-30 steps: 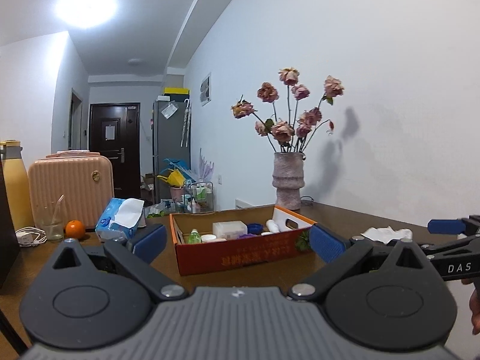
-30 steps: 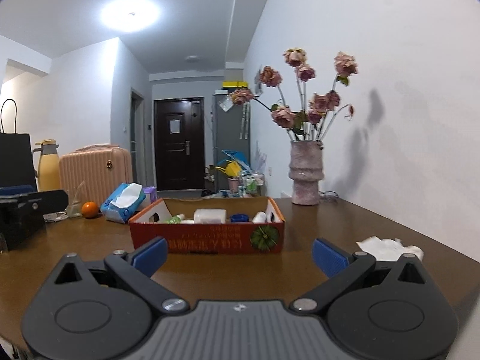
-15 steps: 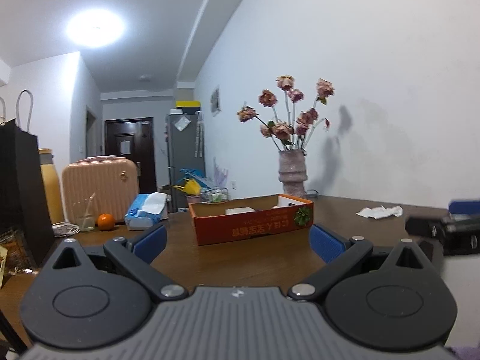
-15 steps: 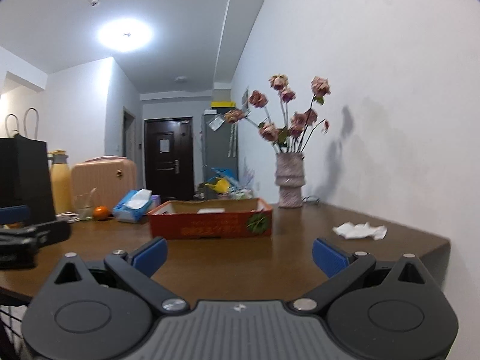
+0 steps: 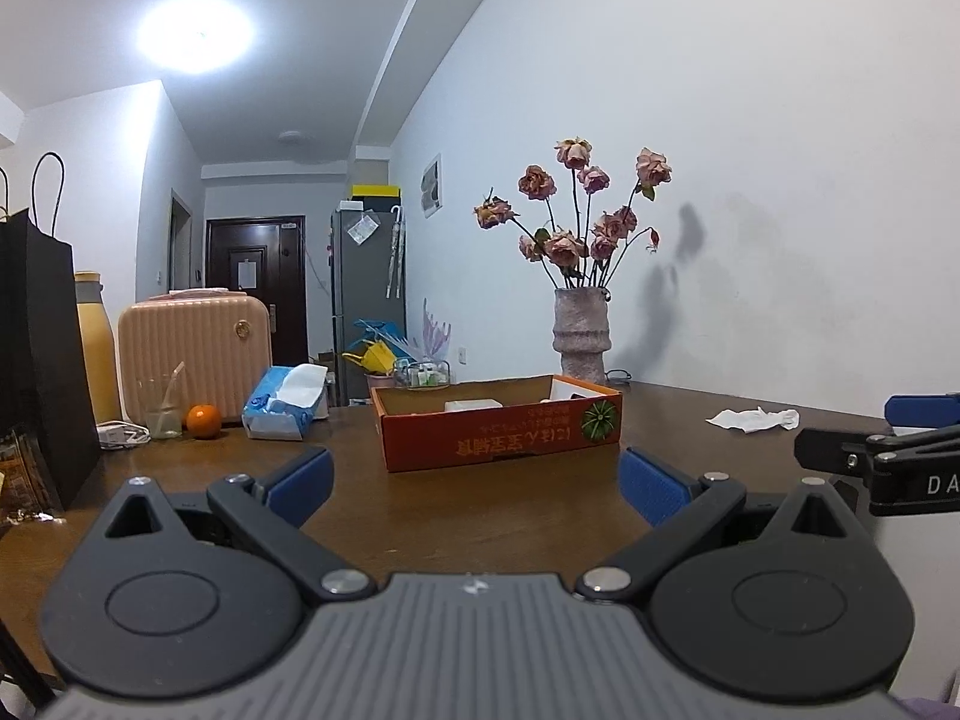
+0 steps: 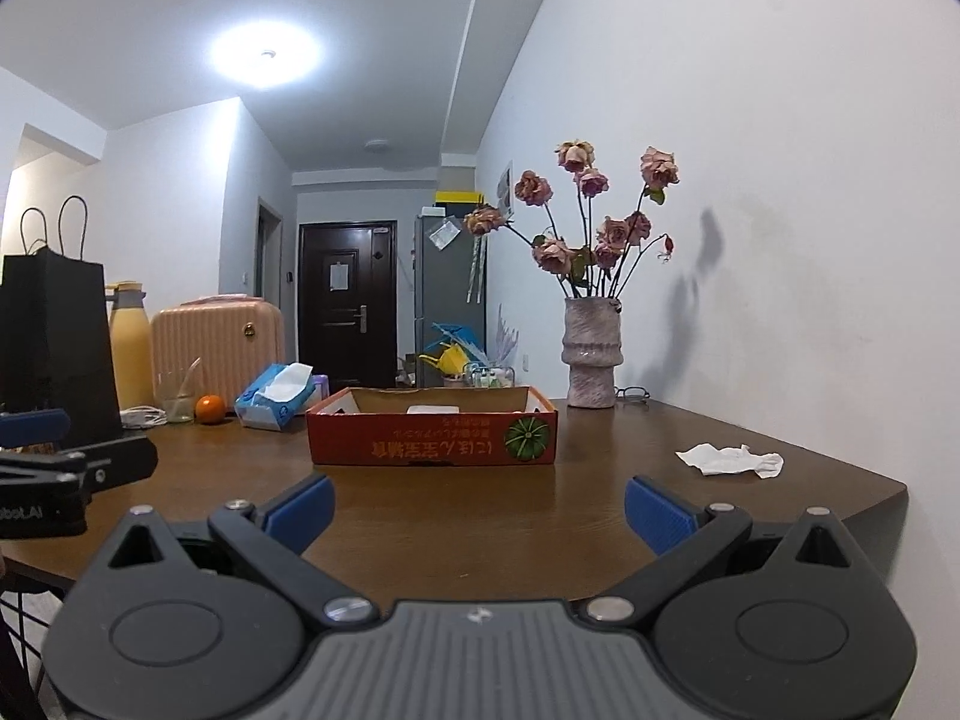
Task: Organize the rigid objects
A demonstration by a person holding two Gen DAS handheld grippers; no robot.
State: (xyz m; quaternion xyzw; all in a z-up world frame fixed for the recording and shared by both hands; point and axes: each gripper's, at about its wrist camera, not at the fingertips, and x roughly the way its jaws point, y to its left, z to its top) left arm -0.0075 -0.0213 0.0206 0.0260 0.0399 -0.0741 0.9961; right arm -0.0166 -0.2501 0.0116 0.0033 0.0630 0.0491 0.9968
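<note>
An open red cardboard box (image 5: 501,435) (image 6: 432,441) stands mid-table. Only a white item shows over its rim; the rest of its contents is hidden. My left gripper (image 5: 474,483) is open and empty, low over the near table, well short of the box. My right gripper (image 6: 477,507) is open and empty, also short of the box. The right gripper shows at the right edge of the left wrist view (image 5: 888,456), and the left gripper at the left edge of the right wrist view (image 6: 66,474).
On the brown table (image 6: 456,528) stand a vase of dried roses (image 6: 591,360), a crumpled tissue (image 6: 729,459), a blue tissue pack (image 5: 282,402), an orange (image 5: 203,420), a glass, a pink case (image 5: 195,348), a yellow bottle and a black bag (image 5: 42,360).
Both grippers have drawn back from the box and sunk to near table height. The box looks smaller and its contents have dropped behind its rim. Both stay open.
</note>
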